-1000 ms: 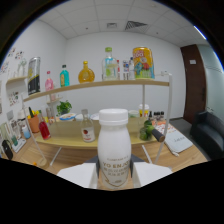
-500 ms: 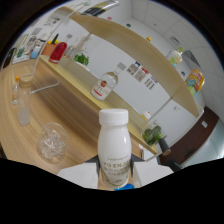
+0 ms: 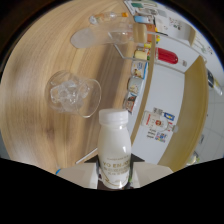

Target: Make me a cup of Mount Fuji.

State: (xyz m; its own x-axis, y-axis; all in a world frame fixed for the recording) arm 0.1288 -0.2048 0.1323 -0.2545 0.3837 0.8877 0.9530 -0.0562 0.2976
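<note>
Tilt is the big change: the hand-held gripper (image 3: 116, 172), pinching the capped milk bottle (image 3: 115, 148), has rolled way over from upright, putting the glass of ice (image 3: 72, 94) just ahead on the wooden counter (image 3: 35, 60), so pouring looks close.

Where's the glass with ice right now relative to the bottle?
In the gripper view, the glass of ice stands on the wooden table, just beyond and left of the white bottle gripped in the hand-held gripper.
</note>
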